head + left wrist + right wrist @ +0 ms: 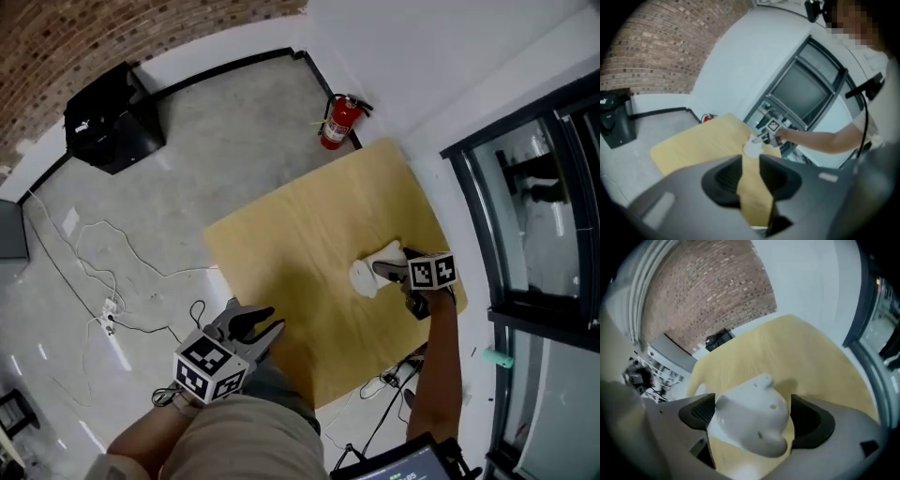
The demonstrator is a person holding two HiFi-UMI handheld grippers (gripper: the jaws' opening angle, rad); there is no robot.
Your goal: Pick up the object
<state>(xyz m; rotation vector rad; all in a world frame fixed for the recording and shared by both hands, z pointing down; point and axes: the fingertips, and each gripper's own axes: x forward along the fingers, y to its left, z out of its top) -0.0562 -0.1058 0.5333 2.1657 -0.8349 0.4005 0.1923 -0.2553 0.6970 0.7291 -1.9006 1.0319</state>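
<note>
Half done, by the look of it: reach made, grip not yet taken. Right gripper [751,414] spread wide around the white moulded object [365,278], which lies on the right side of the yellow table [300,244], pads not pressing. Left gripper [750,161] off the table's near left edge, jaws barely apart, empty. Next, probably: squeeze evenly on the object's rounded sides, then lift straight up without tipping.

Yellow table [300,244], white object [364,278] at right gripper [384,270] tips, left gripper [267,322] at table edge, 1 fire extinguisher [339,122]
</note>
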